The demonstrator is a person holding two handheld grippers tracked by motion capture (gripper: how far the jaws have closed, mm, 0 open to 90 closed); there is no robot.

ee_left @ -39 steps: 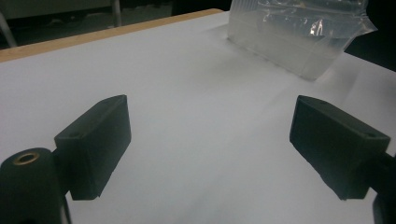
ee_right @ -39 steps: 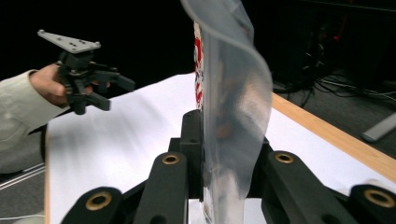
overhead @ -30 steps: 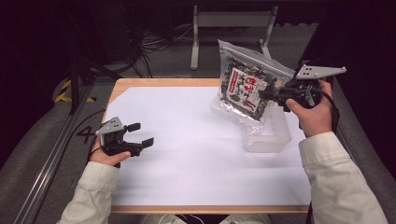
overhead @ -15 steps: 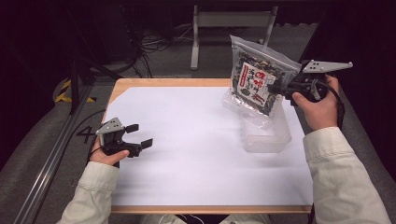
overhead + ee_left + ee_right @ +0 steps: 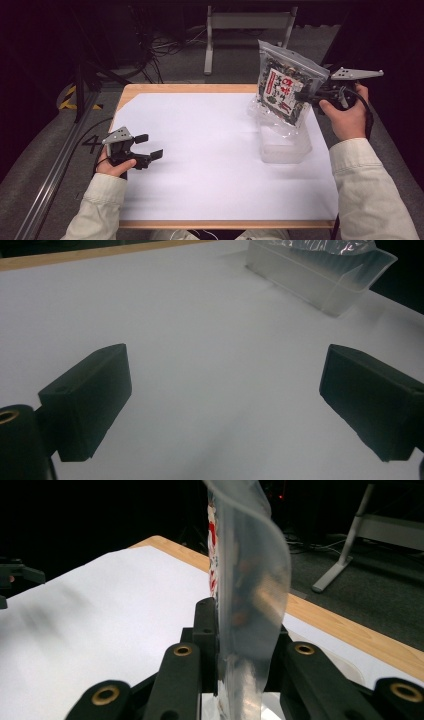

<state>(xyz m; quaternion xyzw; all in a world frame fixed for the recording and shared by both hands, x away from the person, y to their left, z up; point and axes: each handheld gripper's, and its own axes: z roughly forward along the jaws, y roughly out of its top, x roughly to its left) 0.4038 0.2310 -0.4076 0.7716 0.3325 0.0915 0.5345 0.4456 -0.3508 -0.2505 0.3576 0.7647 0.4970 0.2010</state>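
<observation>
One snack bag, one clear plastic bin, one white sheet and two grippers are on show. The right gripper, at about 2 o'clock on the table, has its jaws clamped on the bag's side edge; in the right gripper view the clear bag rises edge-on from between the closed jaws. The bag hangs in the air, tilted, its lower end just above the bin's far end; whether they touch I cannot tell. The bin stands near the sheet's right edge, at 3 o'clock. The left gripper rests at 8 o'clock by the sheet's left edge, jaws spread wide with nothing between them. The left gripper view shows bare white sheet running from its jaws to the bin at 1 o'clock.
</observation>
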